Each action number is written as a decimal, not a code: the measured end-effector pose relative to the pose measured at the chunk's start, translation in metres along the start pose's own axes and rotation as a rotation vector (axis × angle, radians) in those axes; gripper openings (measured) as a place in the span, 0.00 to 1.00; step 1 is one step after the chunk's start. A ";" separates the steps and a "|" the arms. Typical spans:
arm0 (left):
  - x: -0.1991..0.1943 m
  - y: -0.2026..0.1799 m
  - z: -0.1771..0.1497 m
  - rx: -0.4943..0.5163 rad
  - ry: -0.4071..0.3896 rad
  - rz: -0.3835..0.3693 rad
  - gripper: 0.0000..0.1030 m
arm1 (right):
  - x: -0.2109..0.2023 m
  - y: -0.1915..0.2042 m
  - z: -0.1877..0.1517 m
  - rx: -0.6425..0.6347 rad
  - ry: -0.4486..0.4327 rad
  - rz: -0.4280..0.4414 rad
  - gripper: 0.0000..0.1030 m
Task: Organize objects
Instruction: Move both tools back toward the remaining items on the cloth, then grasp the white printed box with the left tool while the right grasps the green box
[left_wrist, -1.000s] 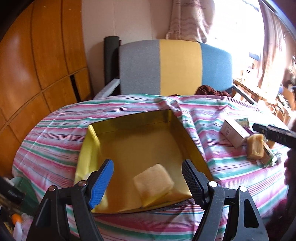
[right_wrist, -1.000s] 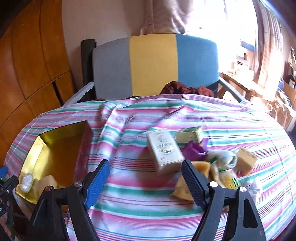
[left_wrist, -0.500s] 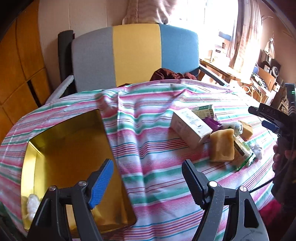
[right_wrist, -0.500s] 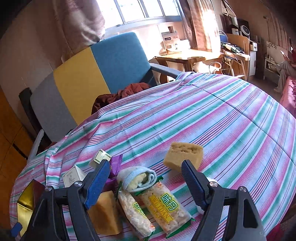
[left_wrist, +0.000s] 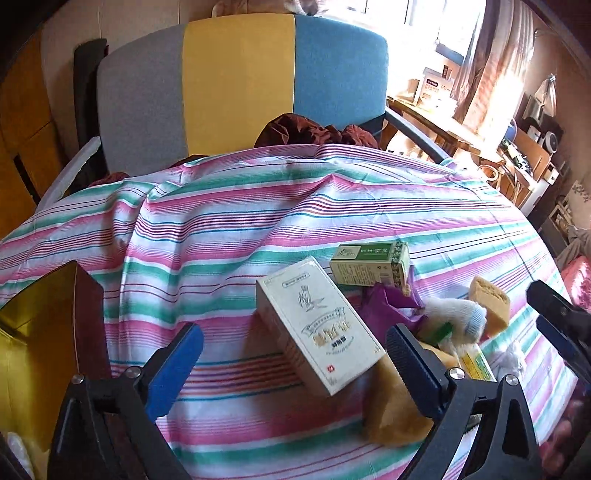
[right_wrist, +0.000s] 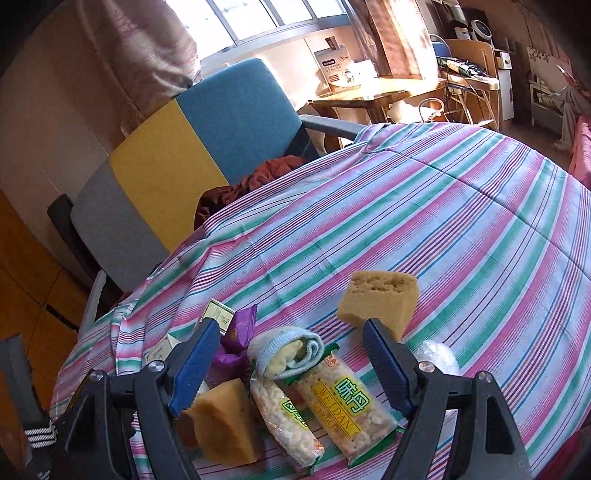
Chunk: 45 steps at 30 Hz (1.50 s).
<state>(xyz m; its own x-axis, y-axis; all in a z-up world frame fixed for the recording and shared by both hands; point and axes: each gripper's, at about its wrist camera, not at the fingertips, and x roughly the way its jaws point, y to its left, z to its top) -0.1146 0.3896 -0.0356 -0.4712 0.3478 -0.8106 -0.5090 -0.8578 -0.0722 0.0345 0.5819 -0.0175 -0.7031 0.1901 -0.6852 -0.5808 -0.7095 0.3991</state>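
Note:
My left gripper (left_wrist: 295, 354) is open and empty, with a white carton (left_wrist: 317, 325) lying between its fingers on the striped tablecloth (left_wrist: 221, 229). A green box (left_wrist: 369, 264), a purple wrapper (left_wrist: 388, 310), a rolled sock (left_wrist: 458, 317) and yellow sponges (left_wrist: 489, 299) lie to its right. The gold tin (left_wrist: 40, 332) is at the far left. My right gripper (right_wrist: 291, 354) is open and empty over two snack packs (right_wrist: 343, 402), the rolled sock (right_wrist: 288, 350) and a sponge (right_wrist: 225, 421). Another sponge (right_wrist: 380, 295) lies beyond its right finger.
A grey, yellow and blue chair (left_wrist: 240, 81) with a dark red cloth (left_wrist: 314, 129) stands behind the table. A small clear bag (right_wrist: 437, 356) lies by the right finger of my right gripper. A wooden desk (right_wrist: 373, 94) with boxes stands by the window.
My left gripper swung right from over the gold tin to the pile, now close over the white carton. My right gripper swung right and settled low over the snack packs.

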 end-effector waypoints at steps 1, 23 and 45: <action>0.008 -0.003 0.004 0.001 0.011 0.005 0.97 | 0.000 0.000 0.000 -0.003 0.002 0.001 0.79; -0.013 0.023 -0.067 0.092 0.032 -0.073 0.51 | 0.018 0.023 -0.011 -0.136 0.080 0.004 0.79; -0.045 0.052 -0.104 0.080 0.006 -0.145 0.50 | 0.183 0.174 -0.008 -1.074 0.633 -0.202 0.70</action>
<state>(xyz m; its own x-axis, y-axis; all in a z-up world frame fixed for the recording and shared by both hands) -0.0453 0.2901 -0.0635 -0.3842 0.4631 -0.7987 -0.6268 -0.7660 -0.1426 -0.1923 0.4881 -0.0785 -0.1492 0.2126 -0.9657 0.1797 -0.9545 -0.2379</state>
